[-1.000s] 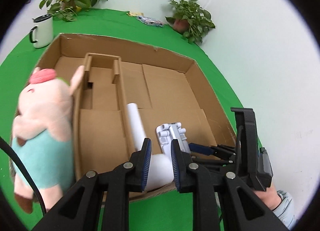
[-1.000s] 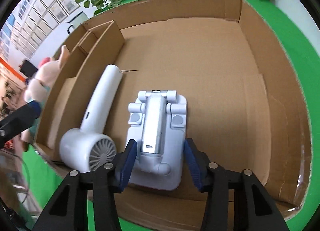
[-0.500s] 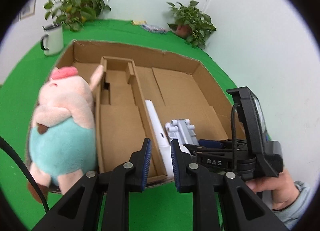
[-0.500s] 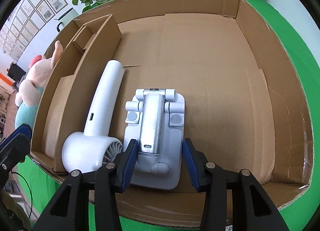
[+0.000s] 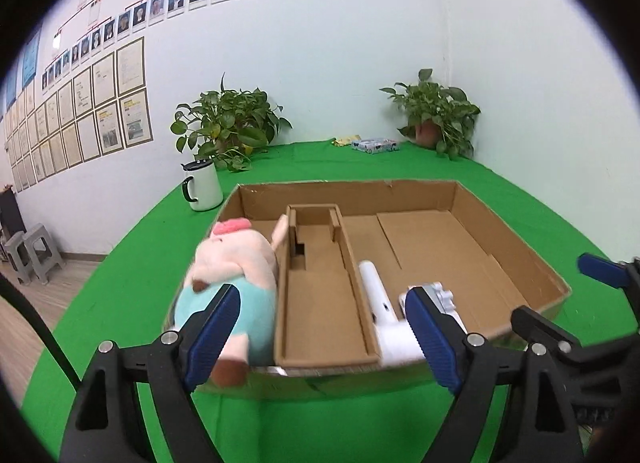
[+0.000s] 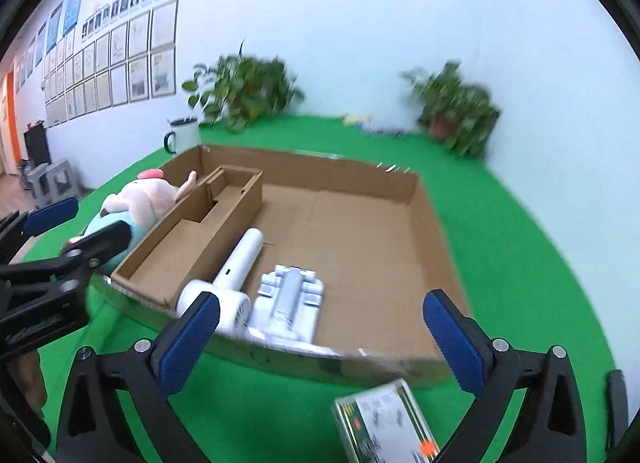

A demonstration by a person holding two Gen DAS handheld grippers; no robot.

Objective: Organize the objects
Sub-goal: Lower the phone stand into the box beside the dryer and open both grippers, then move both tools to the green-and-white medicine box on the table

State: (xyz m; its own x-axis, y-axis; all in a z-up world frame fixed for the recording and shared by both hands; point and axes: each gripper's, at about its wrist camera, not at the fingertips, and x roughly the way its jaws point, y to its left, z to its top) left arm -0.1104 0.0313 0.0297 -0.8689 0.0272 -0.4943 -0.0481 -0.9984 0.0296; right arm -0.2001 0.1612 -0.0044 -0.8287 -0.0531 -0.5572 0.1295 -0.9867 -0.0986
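A cardboard box (image 5: 472, 199) (image 6: 400, 179) lies on the green table. Inside it lie a white hair dryer (image 5: 380, 303) (image 6: 236, 267) and a white folding stand (image 5: 440, 295) (image 6: 290, 303), side by side near the front wall. A pink pig plush (image 5: 236, 271) (image 6: 136, 203) leans on the box's left wall. My left gripper (image 5: 324, 335) is open and empty, held back in front of the box. My right gripper (image 6: 324, 335) is open and empty, also in front of the box. A small green-and-white packet (image 6: 384, 427) lies on the table below it.
A white mug (image 5: 202, 185) stands left of the box's far end. Two potted plants (image 5: 228, 123) (image 5: 438, 115) and a small pack (image 5: 374, 145) sit at the table's back. A narrow cardboard divider (image 5: 320, 287) runs along the box's left side.
Both grippers have opened wide and pulled back out of the box. The right gripper has let go of the stand, which stays in the box. Both views now tilt up toward the walls.
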